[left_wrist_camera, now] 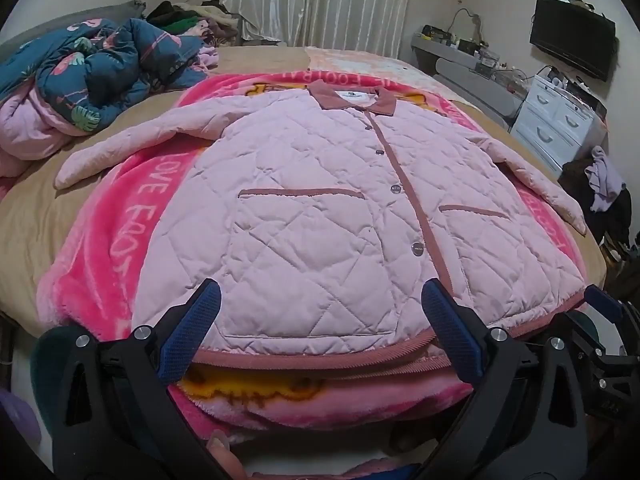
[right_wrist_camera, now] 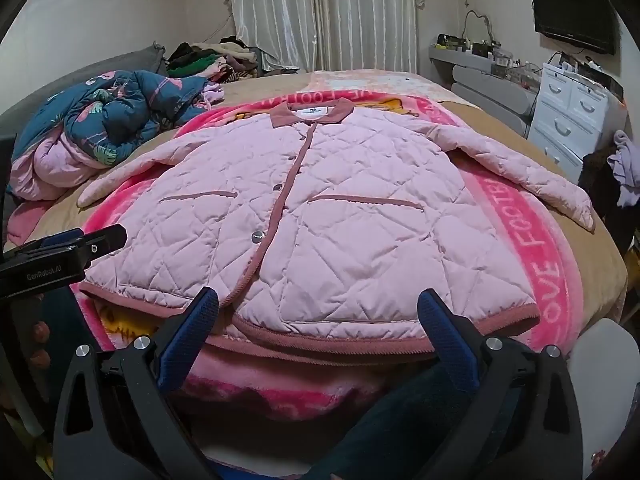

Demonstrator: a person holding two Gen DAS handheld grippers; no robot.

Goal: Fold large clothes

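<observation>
A pale pink quilted jacket point(left_wrist_camera: 320, 208) point(right_wrist_camera: 320, 216) lies flat and buttoned on a bright pink blanket point(left_wrist_camera: 104, 240) point(right_wrist_camera: 536, 240), collar at the far side, both sleeves spread outward. Its darker pink hem faces me. My left gripper point(left_wrist_camera: 320, 308) hovers open above the hem's left half, nothing between its blue pads. My right gripper point(right_wrist_camera: 318, 312) stands open over the hem's right half, also holding nothing. Part of the right gripper point(left_wrist_camera: 604, 304) shows at the right edge of the left wrist view, and the left gripper's body point(right_wrist_camera: 72, 252) shows at the left edge of the right wrist view.
A crumpled blue floral quilt point(left_wrist_camera: 104, 68) point(right_wrist_camera: 120, 120) lies at the bed's far left, with piled clothes point(left_wrist_camera: 184, 20) behind it. A white drawer unit point(left_wrist_camera: 560, 120) point(right_wrist_camera: 572, 120) and clothes on a dark chair point(left_wrist_camera: 604, 184) stand to the right. Curtains hang behind the bed.
</observation>
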